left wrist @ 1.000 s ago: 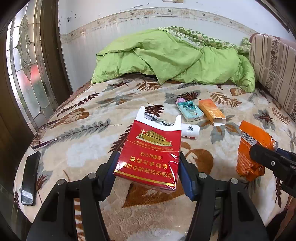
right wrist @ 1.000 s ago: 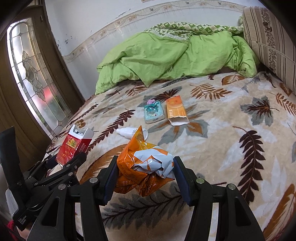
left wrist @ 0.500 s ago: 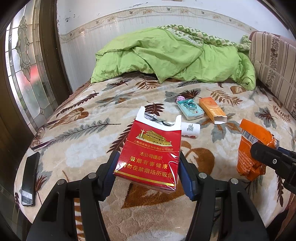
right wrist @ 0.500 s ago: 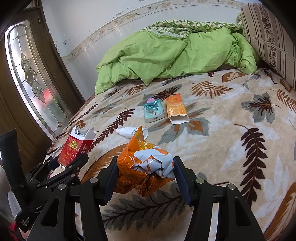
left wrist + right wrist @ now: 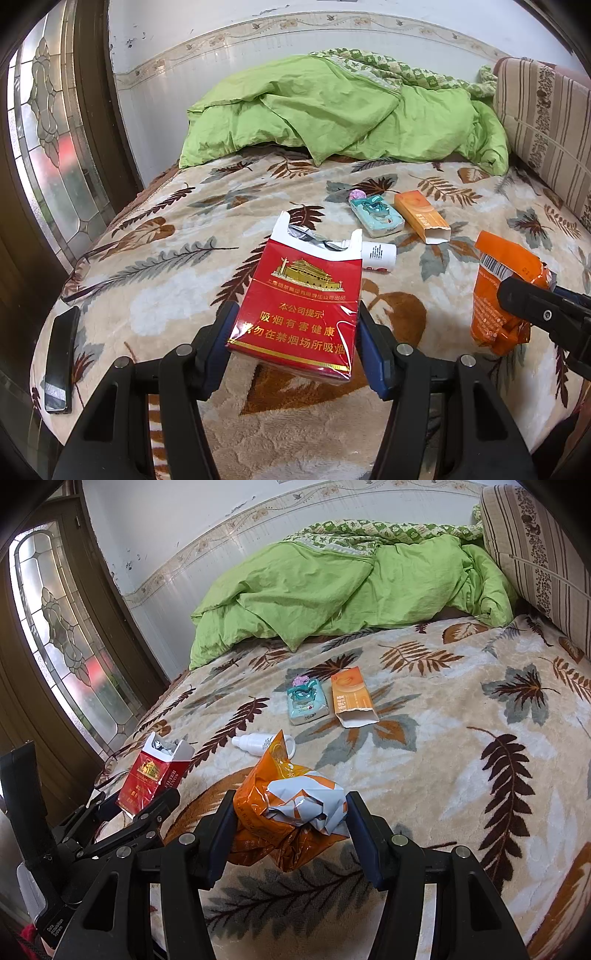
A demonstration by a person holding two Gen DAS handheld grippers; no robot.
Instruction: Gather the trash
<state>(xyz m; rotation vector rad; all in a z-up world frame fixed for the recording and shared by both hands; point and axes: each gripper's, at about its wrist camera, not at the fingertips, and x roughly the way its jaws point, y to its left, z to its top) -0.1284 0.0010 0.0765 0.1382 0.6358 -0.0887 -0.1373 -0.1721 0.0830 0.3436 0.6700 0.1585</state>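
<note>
The left gripper [image 5: 293, 345] is clamped on the opened red cardboard cigarette pack [image 5: 299, 306], and the right gripper [image 5: 291, 823] is clamped on the crumpled orange foil snack bag [image 5: 288, 812]. Both are held above the near edge of the leaf-patterned blanket [image 5: 461, 775]. A small white plastic bottle [image 5: 258, 744], a teal tissue packet [image 5: 306, 701] and an open orange carton [image 5: 351, 699] lie near the middle of the blanket. No bin is visible. I think both grips should stay firm while carrying, because the foil is slippery and the pack is open on top.
</note>
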